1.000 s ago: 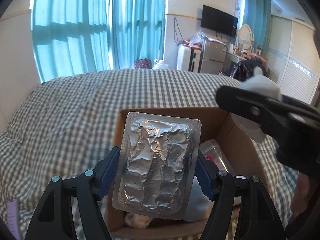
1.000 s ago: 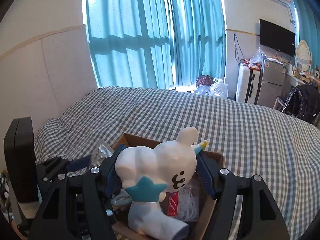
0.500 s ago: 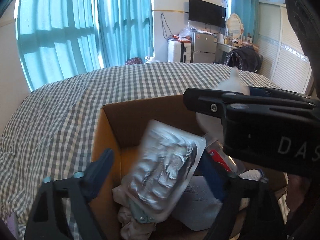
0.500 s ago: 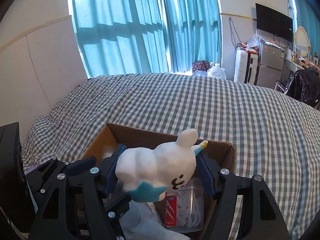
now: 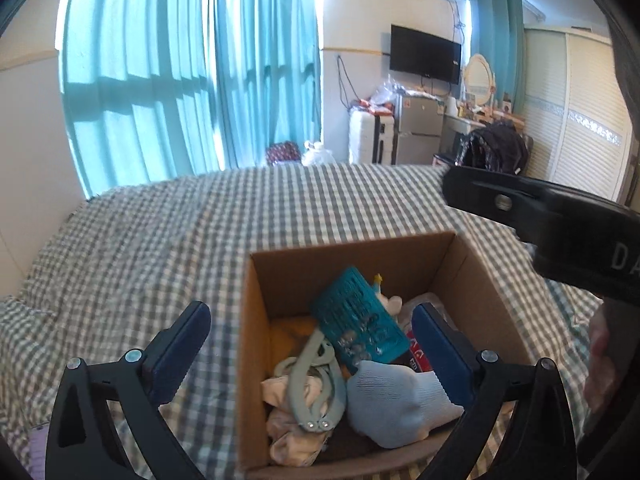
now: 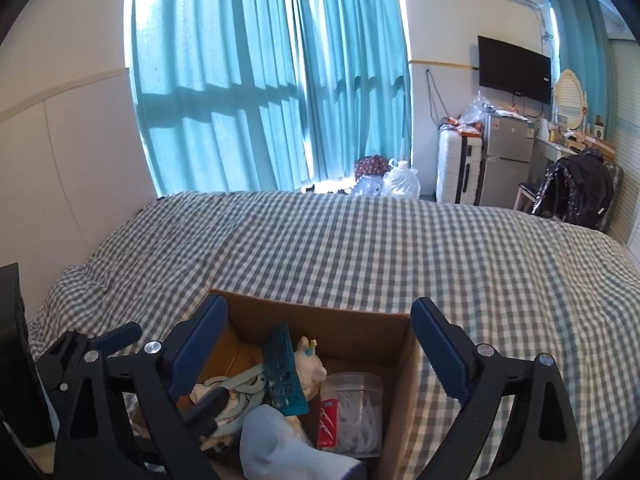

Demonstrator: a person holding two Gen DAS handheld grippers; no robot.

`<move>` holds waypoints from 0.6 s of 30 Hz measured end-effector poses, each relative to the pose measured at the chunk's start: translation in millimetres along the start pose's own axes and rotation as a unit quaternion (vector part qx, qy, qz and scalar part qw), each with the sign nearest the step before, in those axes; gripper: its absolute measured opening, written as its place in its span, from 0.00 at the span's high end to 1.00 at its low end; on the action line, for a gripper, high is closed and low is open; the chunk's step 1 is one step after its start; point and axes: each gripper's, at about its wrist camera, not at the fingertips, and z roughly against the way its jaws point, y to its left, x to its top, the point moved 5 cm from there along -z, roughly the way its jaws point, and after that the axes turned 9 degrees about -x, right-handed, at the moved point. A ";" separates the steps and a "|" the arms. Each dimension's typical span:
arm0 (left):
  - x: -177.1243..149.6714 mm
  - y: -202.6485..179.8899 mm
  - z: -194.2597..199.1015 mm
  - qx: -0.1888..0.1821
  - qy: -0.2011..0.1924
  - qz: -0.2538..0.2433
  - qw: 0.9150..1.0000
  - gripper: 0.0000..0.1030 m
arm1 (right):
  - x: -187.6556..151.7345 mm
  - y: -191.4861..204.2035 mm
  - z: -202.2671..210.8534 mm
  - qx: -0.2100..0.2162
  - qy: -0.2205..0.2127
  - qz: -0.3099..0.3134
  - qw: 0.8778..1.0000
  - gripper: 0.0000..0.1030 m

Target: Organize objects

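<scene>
An open cardboard box (image 5: pixel 476 264) (image 6: pixel 404 354) sits on the checked bed. In it lie a teal blister pack (image 5: pixel 360 320) (image 6: pixel 285 372), a white unicorn toy (image 6: pixel 310 364), mostly hidden under the pack, a pale blue sock (image 5: pixel 400 400) (image 6: pixel 276 444), a grey-green tool (image 5: pixel 316 380), a clear tub of floss picks (image 6: pixel 352 412) and pale cloth. My left gripper (image 5: pixel 312 344) is open and empty over the box. My right gripper (image 6: pixel 316 344) is open and empty above it; its body shows in the left wrist view (image 5: pixel 560 224).
The grey-and-white checked bed (image 6: pixel 360 240) spreads around the box. Teal curtains (image 6: pixel 260 80), a fridge (image 6: pixel 504 160), a TV and a chair with a black jacket (image 6: pixel 572 188) stand beyond it. A black object (image 6: pixel 12 340) is at the left edge.
Both grippers opened. The blister pack dropped from the left gripper into the box, teal side up. The unicorn toy dropped from the right gripper into the box.
</scene>
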 end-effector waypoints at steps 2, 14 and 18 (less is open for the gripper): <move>7.4 -0.3 20.5 0.012 -0.024 -0.004 1.000 0.00 | 4.1 -2.4 13.7 -0.005 -0.007 -0.001 1.000 0.05; 26.5 -13.4 108.6 0.046 -0.113 -0.014 0.992 0.00 | 4.4 -33.8 124.0 -0.063 -0.075 0.007 0.995 0.00; 27.9 -20.9 133.2 0.058 -0.132 -0.023 0.989 0.00 | -1.0 -41.7 149.4 -0.083 -0.089 0.004 0.993 0.00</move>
